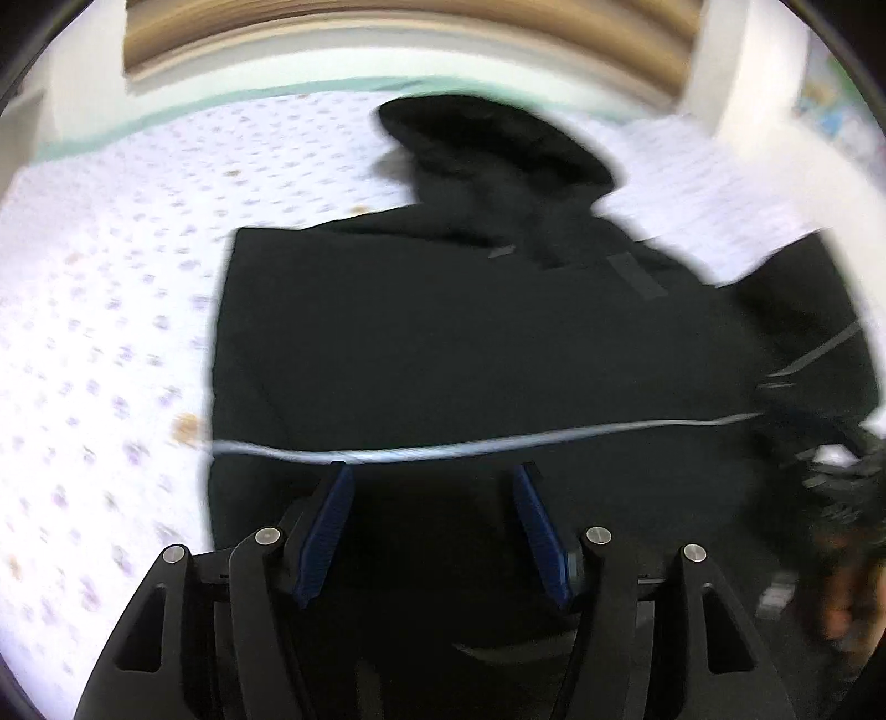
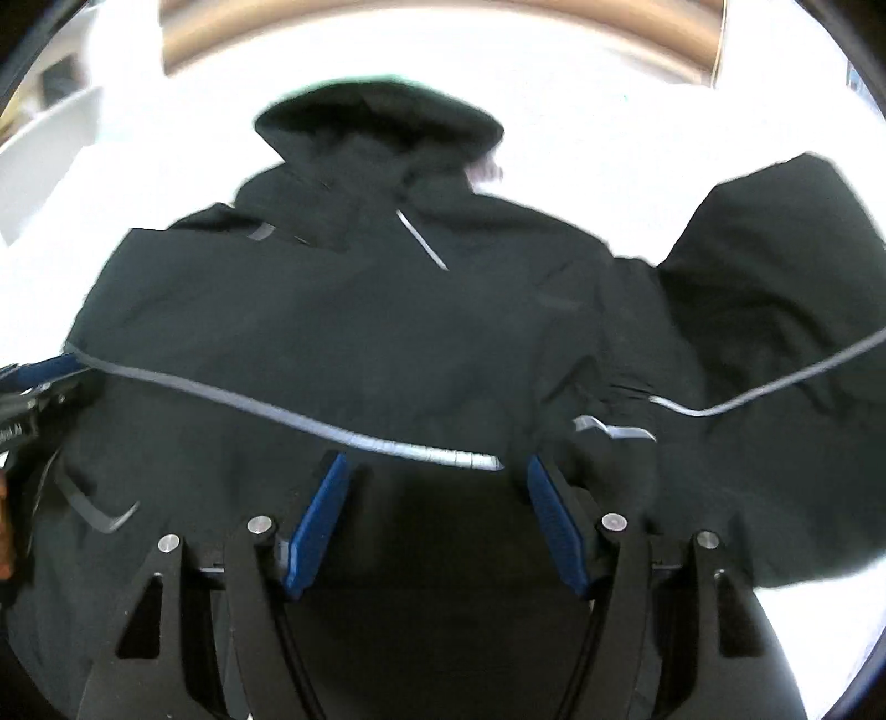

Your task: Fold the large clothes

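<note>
White spotted bedsheet (image 1: 111, 310) carries a black jacket (image 1: 470, 343); both grippers' jaws wide, holding nothing.

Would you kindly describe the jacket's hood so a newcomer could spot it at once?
Start at the bed sheet, where the black jacket lies spread out. The hood is the rounded dark lobe at its far end, nearest the wooden headboard, unlike the long sleeve lying out to the right.
</note>
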Action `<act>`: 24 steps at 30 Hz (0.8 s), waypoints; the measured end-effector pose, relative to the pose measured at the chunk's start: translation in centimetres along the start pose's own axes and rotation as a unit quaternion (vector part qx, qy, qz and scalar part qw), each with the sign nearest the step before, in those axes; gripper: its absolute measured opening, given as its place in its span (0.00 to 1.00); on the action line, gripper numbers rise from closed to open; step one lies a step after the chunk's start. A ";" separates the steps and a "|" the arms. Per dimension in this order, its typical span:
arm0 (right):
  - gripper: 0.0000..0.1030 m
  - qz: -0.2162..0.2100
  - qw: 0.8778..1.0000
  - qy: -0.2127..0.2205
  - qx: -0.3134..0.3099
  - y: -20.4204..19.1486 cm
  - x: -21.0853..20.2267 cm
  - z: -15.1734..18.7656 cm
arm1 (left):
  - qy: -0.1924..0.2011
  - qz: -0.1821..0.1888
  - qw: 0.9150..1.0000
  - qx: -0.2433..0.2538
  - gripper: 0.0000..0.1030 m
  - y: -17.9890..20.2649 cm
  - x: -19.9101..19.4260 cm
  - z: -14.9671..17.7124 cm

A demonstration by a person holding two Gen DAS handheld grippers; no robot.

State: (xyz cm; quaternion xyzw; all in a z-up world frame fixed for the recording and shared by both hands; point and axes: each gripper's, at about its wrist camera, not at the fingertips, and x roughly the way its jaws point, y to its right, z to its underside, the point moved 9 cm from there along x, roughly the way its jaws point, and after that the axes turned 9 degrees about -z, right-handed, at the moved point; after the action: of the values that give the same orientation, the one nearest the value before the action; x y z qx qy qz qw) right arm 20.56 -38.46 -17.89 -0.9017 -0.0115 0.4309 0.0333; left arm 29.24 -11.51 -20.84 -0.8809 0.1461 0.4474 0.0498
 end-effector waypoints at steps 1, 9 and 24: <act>0.67 0.009 1.000 -0.010 -0.001 0.4 0.2 0.8 | 0.001 0.003 1.000 0.003 0.60 0.7 -0.5 0.2; 0.69 -0.016 1.000 0.005 0.010 1.1 3.0 2.8 | -0.026 -0.062 0.997 0.037 0.63 2.2 3.3 2.7; 0.75 -0.152 0.974 0.098 0.135 9.1 -14.3 7.8 | 0.054 0.072 0.993 0.082 0.61 20.5 -7.0 -2.6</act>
State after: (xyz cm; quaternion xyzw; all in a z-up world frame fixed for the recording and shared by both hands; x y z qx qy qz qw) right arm 5.43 -47.82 -12.36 -0.9145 -0.0865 0.3279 0.2208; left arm 21.11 -30.14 -12.81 -0.8839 0.2477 0.3881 0.0814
